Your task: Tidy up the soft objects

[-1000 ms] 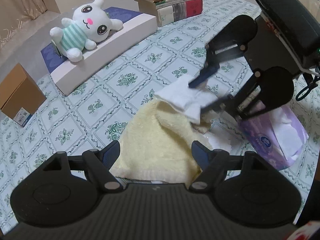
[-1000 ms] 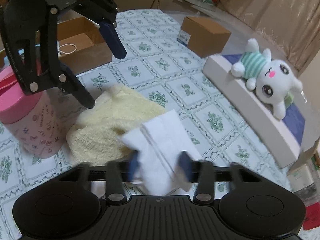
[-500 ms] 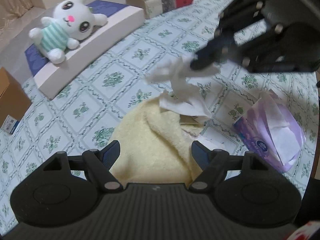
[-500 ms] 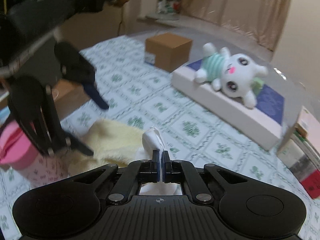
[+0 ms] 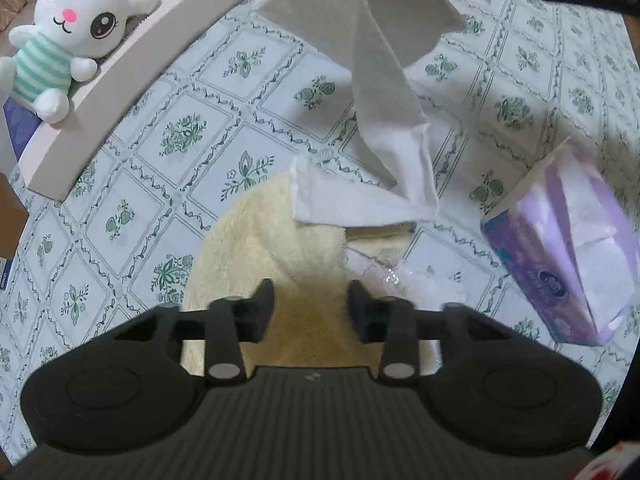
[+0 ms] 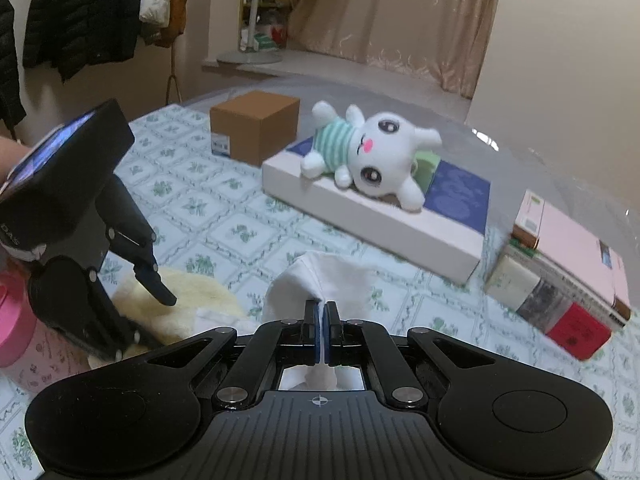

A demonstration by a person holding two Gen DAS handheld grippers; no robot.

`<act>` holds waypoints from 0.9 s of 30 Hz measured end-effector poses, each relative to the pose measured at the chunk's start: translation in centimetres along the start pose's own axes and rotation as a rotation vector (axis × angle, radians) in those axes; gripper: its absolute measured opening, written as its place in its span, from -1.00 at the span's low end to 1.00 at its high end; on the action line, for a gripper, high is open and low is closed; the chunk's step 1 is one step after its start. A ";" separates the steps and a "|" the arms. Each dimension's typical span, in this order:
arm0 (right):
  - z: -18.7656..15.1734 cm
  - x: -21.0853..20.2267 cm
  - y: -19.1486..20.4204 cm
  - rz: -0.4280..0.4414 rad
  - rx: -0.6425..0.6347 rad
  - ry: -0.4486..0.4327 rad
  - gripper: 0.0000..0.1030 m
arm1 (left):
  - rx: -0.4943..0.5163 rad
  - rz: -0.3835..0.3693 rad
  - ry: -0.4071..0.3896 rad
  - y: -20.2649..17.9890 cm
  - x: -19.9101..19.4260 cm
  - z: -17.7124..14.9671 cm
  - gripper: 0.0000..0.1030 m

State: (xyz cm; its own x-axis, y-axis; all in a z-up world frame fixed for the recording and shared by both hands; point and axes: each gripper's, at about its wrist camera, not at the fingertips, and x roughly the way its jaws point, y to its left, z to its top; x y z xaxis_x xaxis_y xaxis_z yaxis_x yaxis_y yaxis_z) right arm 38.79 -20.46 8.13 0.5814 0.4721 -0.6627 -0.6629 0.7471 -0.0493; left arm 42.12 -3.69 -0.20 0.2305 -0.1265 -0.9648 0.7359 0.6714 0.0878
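Right claw point(image 6: 322, 334) grips the tissue point(image 6: 332, 280), lifted; left claw point(image 5: 309, 306) is closing over the towel point(image 5: 280, 264) below. Next: grip towel firmly.

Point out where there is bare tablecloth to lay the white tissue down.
Free: the tablecloth between the yellow towel and the long white box bearing the plush rabbit. A smaller patch lies beyond the purple tissue pack. Crowded: around the towel, where the left tool is closing over it.
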 end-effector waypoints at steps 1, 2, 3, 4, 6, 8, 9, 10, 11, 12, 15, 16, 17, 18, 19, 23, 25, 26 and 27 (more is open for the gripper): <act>-0.2 0.3 0.1 -0.004 -0.011 0.015 -0.97 | -0.001 -0.001 0.000 0.1 0.0 -0.1 -0.69; -0.5 0.9 0.3 -0.009 -0.026 0.037 -0.97 | -0.003 0.002 -0.001 0.3 -0.1 -0.1 -0.80; -0.8 1.4 0.5 -0.012 -0.036 0.057 -0.97 | -0.007 0.009 -0.003 0.4 -0.3 -0.1 -0.84; -1.2 1.9 0.5 -0.012 -0.039 0.074 -0.97 | -0.015 0.015 -0.011 0.7 -0.5 -0.1 -0.86; -2.0 3.4 0.6 0.011 -0.033 0.122 -0.97 | -0.047 0.023 -0.033 1.5 -1.1 -0.1 -0.88; -2.6 4.9 0.8 0.056 -0.029 0.172 -0.96 | -0.079 0.031 -0.061 2.4 -1.7 -0.1 -0.89; -3.0 5.7 1.0 0.069 -0.029 0.194 -0.96 | -0.093 0.034 -0.072 2.9 -1.9 -0.1 -0.89; -3.3 6.2 1.2 0.087 -0.028 0.211 -0.96 | -0.104 0.037 -0.080 3.2 -2.1 -0.1 -0.89; -3.5 6.8 1.4 0.110 -0.027 0.228 -0.96 | -0.111 0.040 -0.084 3.4 -2.2 -0.1 -0.89; -3.6 7.1 1.5 0.128 -0.027 0.239 -0.96 | -0.115 0.041 -0.088 3.5 -2.2 -0.1 -0.89; -3.8 7.6 1.7 0.152 -0.051 0.262 -0.60 | -0.117 0.038 -0.091 3.7 -2.0 -0.1 -0.89; -3.9 7.6 1.8 0.151 -0.063 0.263 -0.04 | -0.118 0.035 -0.092 3.8 -1.9 -0.2 -0.89; -3.9 7.5 1.7 0.147 -0.073 0.261 0.24 | -0.118 0.033 -0.093 3.8 -1.8 -0.2 -0.89; -3.9 7.4 1.6 0.143 -0.080 0.252 0.50 | -0.119 0.031 -0.094 3.8 -1.7 -0.2 -0.89; -3.9 7.2 1.5 0.145 -0.086 0.240 0.50 | -0.118 0.028 -0.094 3.8 -1.6 -0.3 -0.89; -4.0 7.5 1.3 0.152 -0.125 0.252 0.57 | -0.114 0.022 -0.097 3.8 -1.1 -0.3 -0.90; -4.0 8.7 1.6 0.174 -0.160 0.277 0.60 | -0.110 0.018 -0.098 3.8 -0.9 -0.4 -0.90; -4.2 9.2 1.9 0.180 -0.182 0.289 0.60 | -0.108 0.015 -0.098 3.9 -0.8 -0.4 -0.90; -4.5 9.8 2.1 0.182 -0.204 0.301 0.60 | -0.107 0.013 -0.098 3.9 -0.8 -0.4 -0.90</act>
State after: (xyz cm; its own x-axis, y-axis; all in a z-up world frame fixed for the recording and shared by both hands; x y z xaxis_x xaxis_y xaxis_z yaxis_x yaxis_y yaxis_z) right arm 41.01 -16.37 -1.79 0.3016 0.4077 -0.8619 -0.8398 0.5416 -0.0378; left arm 44.54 -0.66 0.77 0.3044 -0.1845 -0.9345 0.6618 0.7466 0.0681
